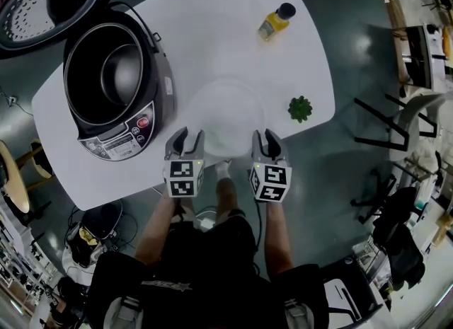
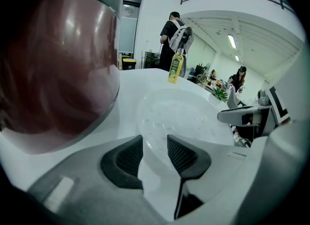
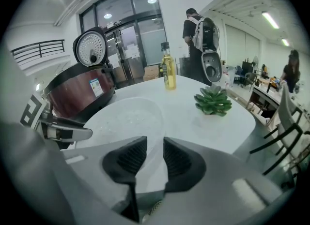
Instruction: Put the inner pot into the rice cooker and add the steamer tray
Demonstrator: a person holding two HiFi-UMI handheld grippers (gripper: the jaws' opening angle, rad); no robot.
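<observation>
A round translucent white steamer tray (image 1: pixel 225 112) lies right of the dark rice cooker (image 1: pixel 117 140), which holds the grey inner pot (image 1: pixel 122 73). The left gripper (image 1: pixel 187 136) and right gripper (image 1: pixel 267 136) straddle the tray's near rim, jaws spread, not pinching.

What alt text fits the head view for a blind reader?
From above, a person holds the left gripper and right gripper, jaws slightly apart, at the near rim of a translucent steamer tray on a white table. An open rice cooker with its inner pot in stands left; a yellow bottle and green plant sit on the right.
</observation>
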